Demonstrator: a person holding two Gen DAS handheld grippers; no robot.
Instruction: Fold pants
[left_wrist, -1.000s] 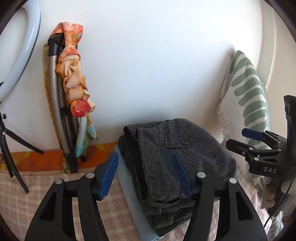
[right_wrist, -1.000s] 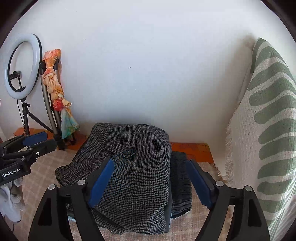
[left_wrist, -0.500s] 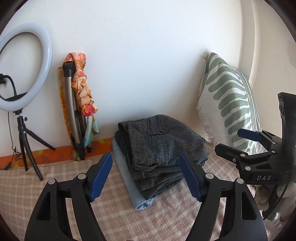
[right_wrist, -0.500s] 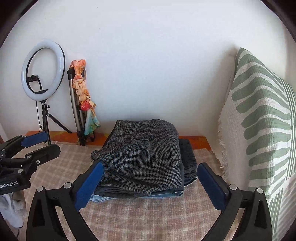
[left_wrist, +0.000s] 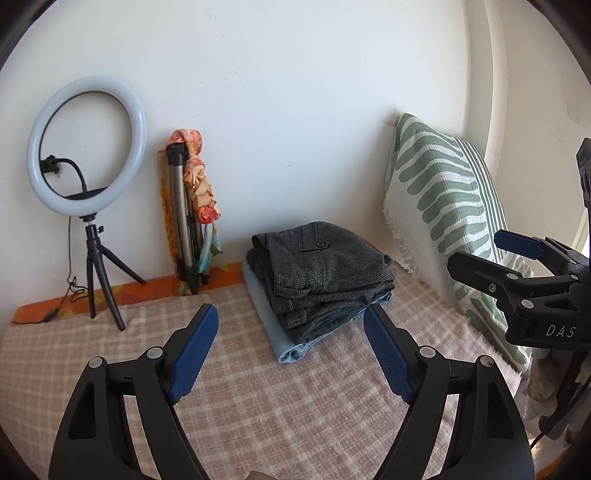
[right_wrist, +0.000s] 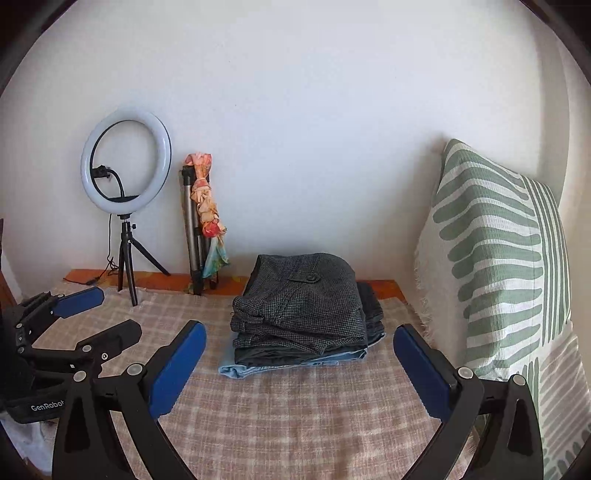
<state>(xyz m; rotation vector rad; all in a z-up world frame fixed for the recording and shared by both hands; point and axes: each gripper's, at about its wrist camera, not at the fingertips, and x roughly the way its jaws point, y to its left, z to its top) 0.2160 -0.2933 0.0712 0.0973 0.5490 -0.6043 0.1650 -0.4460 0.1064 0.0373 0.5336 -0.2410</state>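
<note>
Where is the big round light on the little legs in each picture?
Left wrist view: the ring light stands at the far left, against the wall, on its black tripod.
Right wrist view: the ring light stands left of middle, at the wall, above the left gripper.
Shared landmark: the folded tripod with the orange scarf stands just to its right in both.
</note>
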